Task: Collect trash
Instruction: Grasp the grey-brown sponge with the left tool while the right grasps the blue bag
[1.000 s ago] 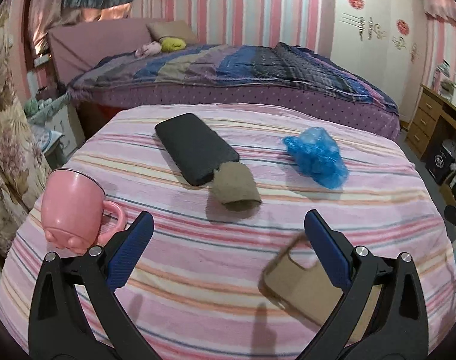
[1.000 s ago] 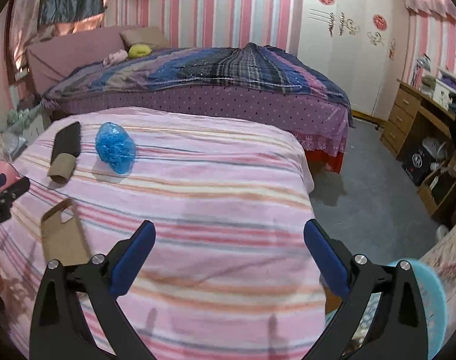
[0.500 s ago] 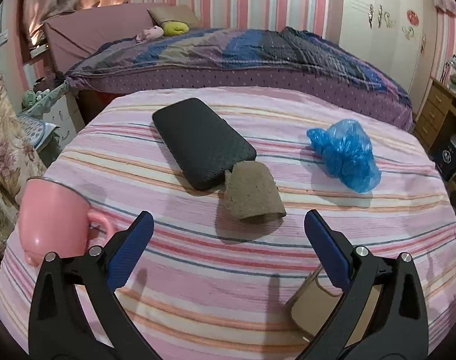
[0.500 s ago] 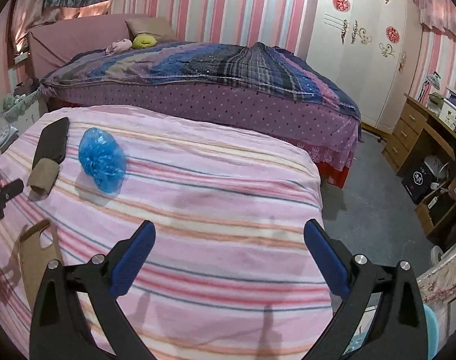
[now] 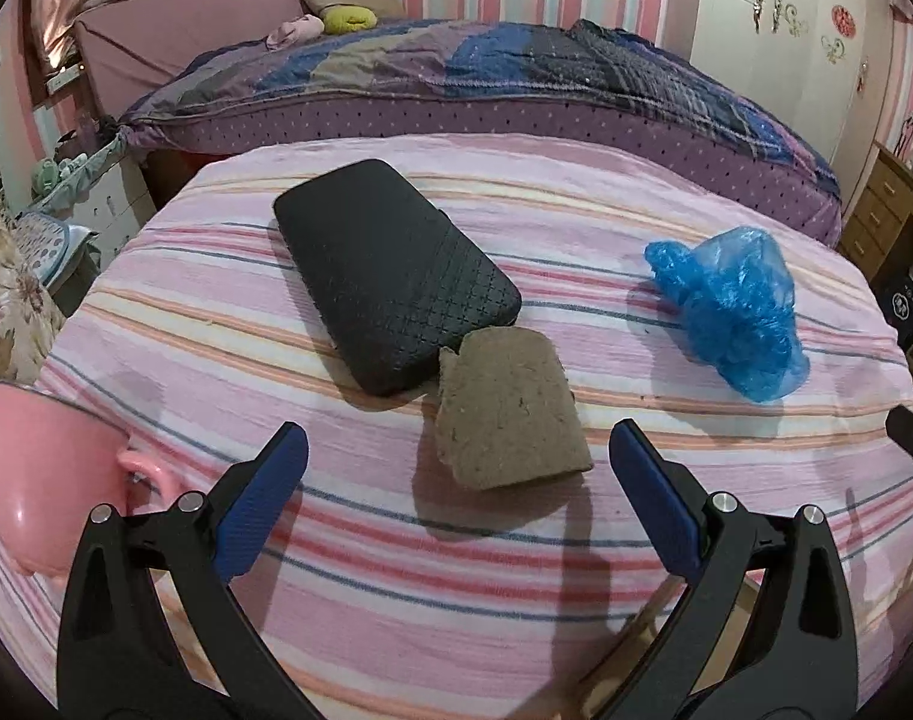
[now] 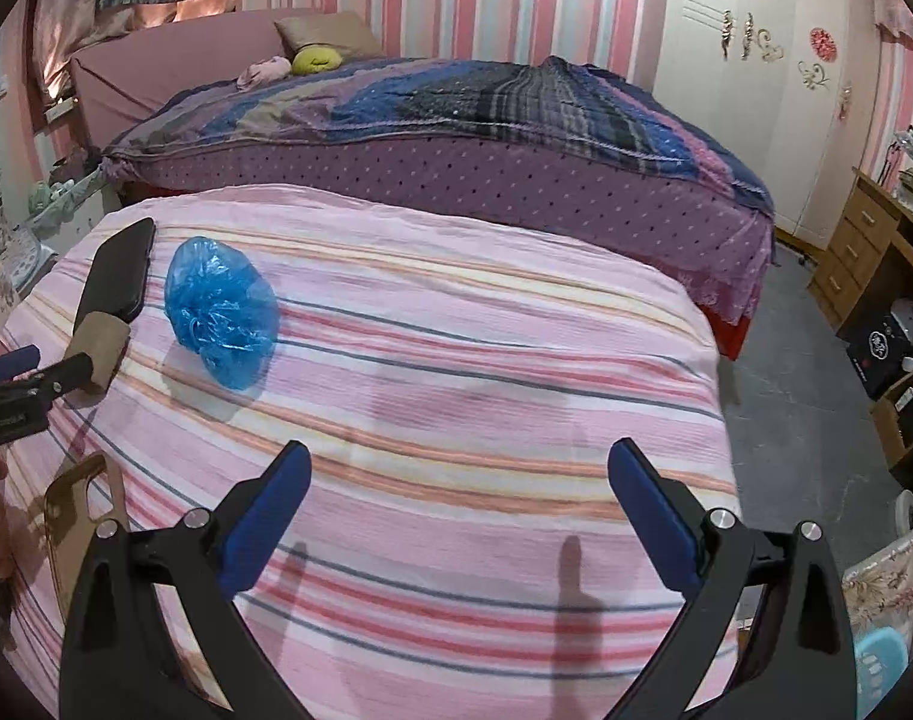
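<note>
Trash lies on the pink striped bedspread (image 5: 576, 228): a flattened brown cardboard tube (image 5: 507, 414) touching the near end of a black quilted case (image 5: 390, 276), and a crumpled blue plastic bag (image 5: 732, 312) to the right. Left tongs (image 5: 456, 495) hover spread just before the tube; right tongs (image 6: 459, 507) are spread, empty.

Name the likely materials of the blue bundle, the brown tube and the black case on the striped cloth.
Blue bundle: thin plastic film, glossy, crinkled, translucent. Brown tube: probably cardboard, matte, fibrous, flattened. Black case: perhaps faux leather or textured plastic, matte, diamond-embossed.
</note>
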Demonstrator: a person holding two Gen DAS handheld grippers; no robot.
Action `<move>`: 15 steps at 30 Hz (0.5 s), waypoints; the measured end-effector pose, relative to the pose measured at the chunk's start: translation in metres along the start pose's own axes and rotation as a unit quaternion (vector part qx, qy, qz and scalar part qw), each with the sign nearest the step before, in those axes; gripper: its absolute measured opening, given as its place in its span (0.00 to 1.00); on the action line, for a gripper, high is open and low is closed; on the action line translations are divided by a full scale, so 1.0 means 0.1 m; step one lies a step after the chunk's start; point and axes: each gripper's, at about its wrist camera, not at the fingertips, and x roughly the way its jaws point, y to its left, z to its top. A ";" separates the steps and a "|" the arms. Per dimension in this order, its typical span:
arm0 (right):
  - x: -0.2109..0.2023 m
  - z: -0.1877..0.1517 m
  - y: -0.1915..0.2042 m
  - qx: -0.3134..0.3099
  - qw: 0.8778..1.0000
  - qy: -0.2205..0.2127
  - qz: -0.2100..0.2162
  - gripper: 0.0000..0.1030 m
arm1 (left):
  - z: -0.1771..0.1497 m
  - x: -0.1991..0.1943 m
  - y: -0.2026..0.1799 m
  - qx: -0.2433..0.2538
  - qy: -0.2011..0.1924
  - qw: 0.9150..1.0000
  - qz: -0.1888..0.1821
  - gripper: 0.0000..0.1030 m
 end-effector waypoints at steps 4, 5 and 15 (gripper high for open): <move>0.14 0.04 0.12 -0.006 1.000 0.006 0.007 0.94 | 0.01 0.12 -0.05 0.006 0.019 1.000 -0.007 0.94; 0.16 0.04 0.14 -0.007 1.000 0.007 0.008 0.94 | 0.01 0.14 -0.05 0.007 0.022 1.000 -0.008 0.94; 0.37 0.15 0.42 -0.046 0.998 0.014 0.038 0.94 | 0.06 0.15 -0.08 0.023 0.019 0.999 -0.040 0.50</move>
